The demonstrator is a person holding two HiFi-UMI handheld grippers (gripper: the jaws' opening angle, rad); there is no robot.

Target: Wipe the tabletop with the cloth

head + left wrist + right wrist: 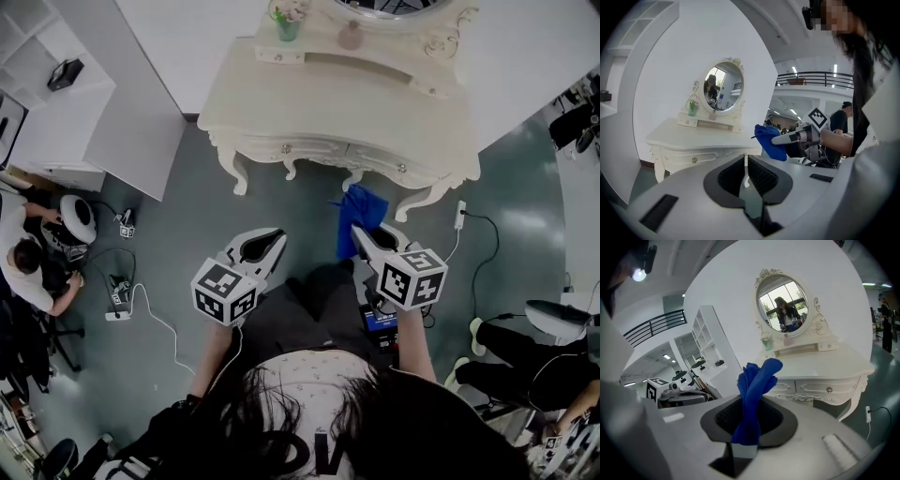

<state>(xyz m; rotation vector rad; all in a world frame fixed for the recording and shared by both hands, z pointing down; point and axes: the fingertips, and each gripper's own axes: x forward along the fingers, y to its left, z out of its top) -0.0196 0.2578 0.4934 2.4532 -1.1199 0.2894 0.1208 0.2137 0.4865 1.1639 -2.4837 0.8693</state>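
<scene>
Right gripper has its fingers clamped narrow on the blue cloth, pinched low down, with the free end standing up out of the jaws in a twisted plume. Left gripper has its jaws pressed together with only a thin slit between the ribbed pads and nothing in it. From the head view both grippers hang over the grey floor, side by side and short of the front edge of the cream dressing table; the cloth's tip reaches up toward that scalloped edge but is not on the top. The left gripper view gives the side-on look, with the cloth bunched off the other gripper's nose. The right gripper view alone shows the oval mirror face-on, and a white shelf unit off to the table's left. The tabletop's front and middle are bare; a green pot and a small bottle sit back on the raised ledge under the mirror. Down on the floor, a power strip with its cable lies left of the grippers, and a seated person is at the far left, well apart from the table.
</scene>
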